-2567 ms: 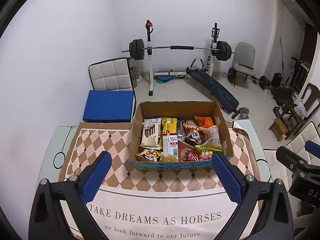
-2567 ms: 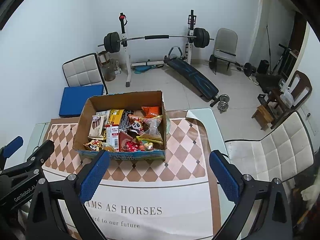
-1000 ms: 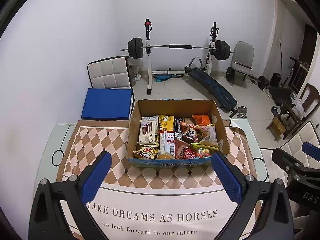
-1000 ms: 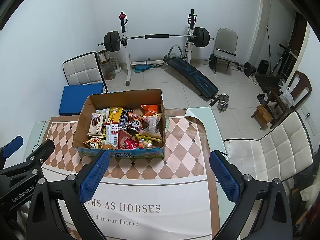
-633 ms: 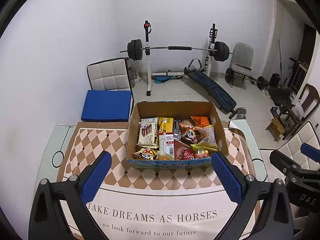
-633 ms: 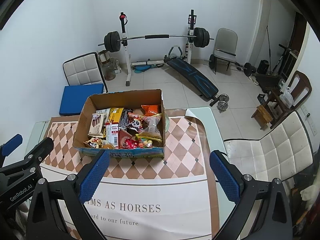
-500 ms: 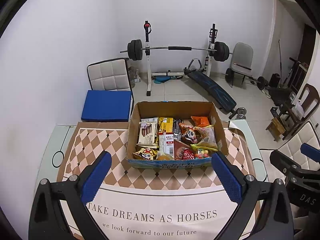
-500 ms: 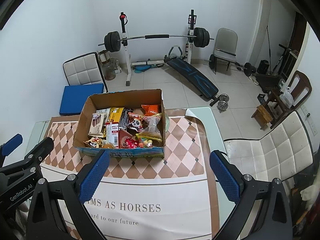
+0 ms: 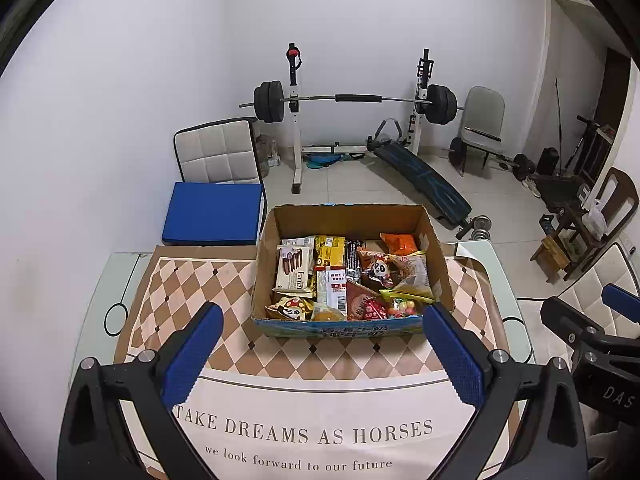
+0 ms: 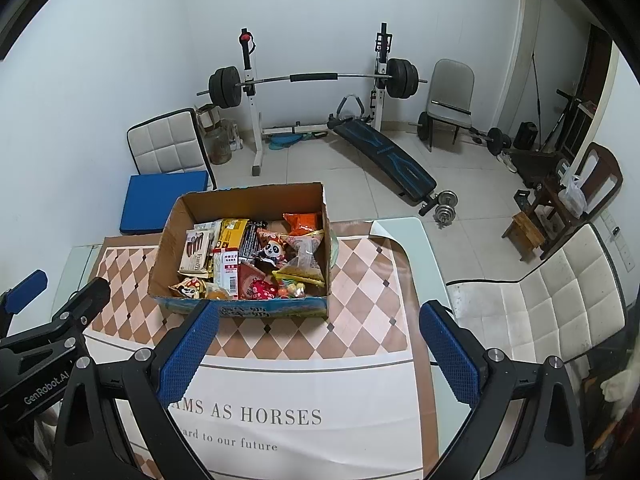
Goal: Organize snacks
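An open cardboard box [image 9: 267,252] [image 10: 168,240] full of mixed snack packets [image 9: 344,276] [image 10: 256,260] stands on the checkered table mat [image 9: 192,292] [image 10: 360,280]. My left gripper [image 9: 322,344] hovers open above the mat, straight in front of the box and short of it, with nothing between its blue pads. My right gripper [image 10: 318,340] is also open and empty, held in front of the box's right corner. Each gripper shows at the edge of the other's view: the right gripper [image 9: 592,332] and the left gripper [image 10: 48,312].
The mat covers a glass table [image 9: 100,292] and carries printed text near me. A white padded chair [image 10: 540,304] stands right of the table. Behind the table are a chair with a blue cushion [image 9: 214,212], a barbell rack [image 9: 356,100] and a bench on the floor.
Both views have shifted only slightly; the box sits a little nearer and lower in the frames than 2.6 s ago. Both grippers stay open and empty.
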### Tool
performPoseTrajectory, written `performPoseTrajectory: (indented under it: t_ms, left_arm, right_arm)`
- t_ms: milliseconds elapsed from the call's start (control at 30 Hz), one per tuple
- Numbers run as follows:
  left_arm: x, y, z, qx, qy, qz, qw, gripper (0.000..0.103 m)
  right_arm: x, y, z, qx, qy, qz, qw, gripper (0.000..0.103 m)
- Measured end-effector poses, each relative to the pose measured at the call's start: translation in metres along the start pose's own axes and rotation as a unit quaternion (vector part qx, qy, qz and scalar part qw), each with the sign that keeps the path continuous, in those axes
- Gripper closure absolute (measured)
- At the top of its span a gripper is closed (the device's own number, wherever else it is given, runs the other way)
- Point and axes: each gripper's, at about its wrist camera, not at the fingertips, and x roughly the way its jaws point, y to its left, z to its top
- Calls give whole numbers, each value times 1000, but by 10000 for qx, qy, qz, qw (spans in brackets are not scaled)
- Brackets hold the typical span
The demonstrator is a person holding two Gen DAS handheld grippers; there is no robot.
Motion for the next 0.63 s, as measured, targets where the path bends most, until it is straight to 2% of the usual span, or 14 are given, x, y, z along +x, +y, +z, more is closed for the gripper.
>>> performPoseTrajectory:
  t_ms: [633]
  left_arm:
    - [-5, -1, 3, 32, -20, -35, 10000, 1]
  right_arm:
    - [-2, 0, -1, 3, -17, -4, 10000, 1]
